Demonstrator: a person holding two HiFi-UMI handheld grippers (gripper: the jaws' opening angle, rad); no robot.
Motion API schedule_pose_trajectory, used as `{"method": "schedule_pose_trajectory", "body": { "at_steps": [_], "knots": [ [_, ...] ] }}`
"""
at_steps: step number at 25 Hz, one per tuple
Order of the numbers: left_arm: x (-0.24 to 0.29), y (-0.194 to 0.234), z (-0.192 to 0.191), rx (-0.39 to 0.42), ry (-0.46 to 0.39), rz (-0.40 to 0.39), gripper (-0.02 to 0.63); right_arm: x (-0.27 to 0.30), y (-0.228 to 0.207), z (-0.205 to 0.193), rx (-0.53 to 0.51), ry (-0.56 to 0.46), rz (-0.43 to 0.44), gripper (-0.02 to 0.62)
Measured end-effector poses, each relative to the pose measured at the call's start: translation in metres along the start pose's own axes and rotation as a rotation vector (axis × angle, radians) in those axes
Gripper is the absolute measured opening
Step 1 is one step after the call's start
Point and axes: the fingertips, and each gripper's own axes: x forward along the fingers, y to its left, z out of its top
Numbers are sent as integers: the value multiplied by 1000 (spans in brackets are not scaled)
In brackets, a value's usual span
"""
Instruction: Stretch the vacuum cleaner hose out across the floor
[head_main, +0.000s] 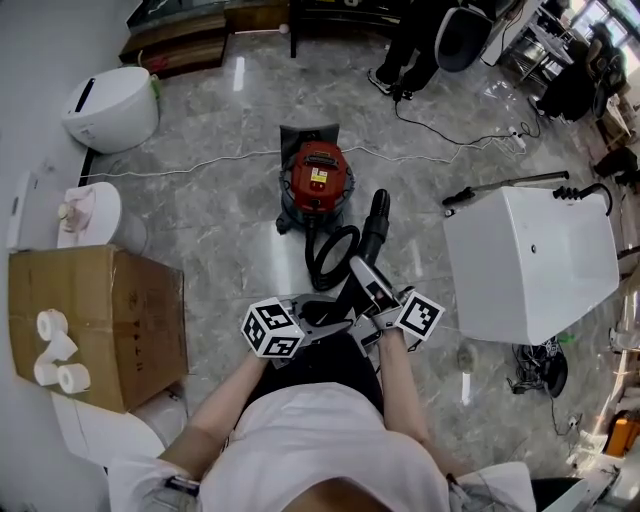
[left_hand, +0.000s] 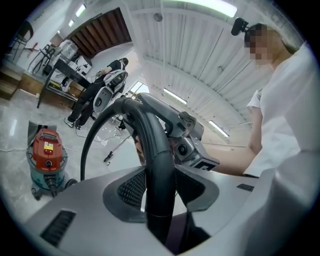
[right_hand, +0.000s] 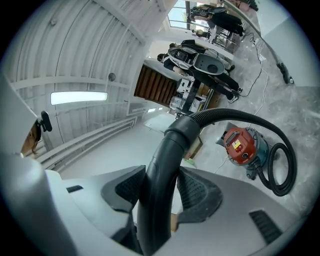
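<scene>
- Holding the hose (head_main: 331, 258) with both tools in front of my body: left tool (head_main: 330, 322) and right tool (head_main: 372, 310) face each other, tips almost meeting on the smooth end tube
- Left tool (left_hand: 159, 187): pads pressed onto the dark tube from both sides, tube runs up through the gap
- Right tool (right_hand: 159, 192): same, pinching the tube a little below the cuff (right_hand: 186, 129) where the ribbed section starts
- Location: far end goes to the red vacuum cleaner (head_main: 317, 180) on the floor (head_main: 220, 220) ahead; ribbed part sits curled in a loop just in front of it, then rises to my tools. Not stretched yet
- Handling, my read: ribbed part is light, soft and springy, so it'll want to coil back. End tube is stiff, smooth plastic and could twist or slip in the pads
- Grip: I'd stay on the rigid tube near the cuff, since the ribs would just squash
- Risk: the canister may get dragged along instead of the loop opening, so pull slow and steady
- White cord (head_main: 190, 168) lies across the floor near the vacuum cleaner, so keep clear
</scene>
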Motion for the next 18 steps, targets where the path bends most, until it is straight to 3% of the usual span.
{"method": "schedule_pose_trajectory", "body": {
  "at_steps": [10, 18],
  "knots": [
    [13, -41, -26, 41, 32, -21, 167, -48, 13, -15, -1, 4, 26, 201],
    [43, -96, -43, 47, -5, -3, 166, -111, 32, -17, -7, 12, 58, 202]
  ]
}}
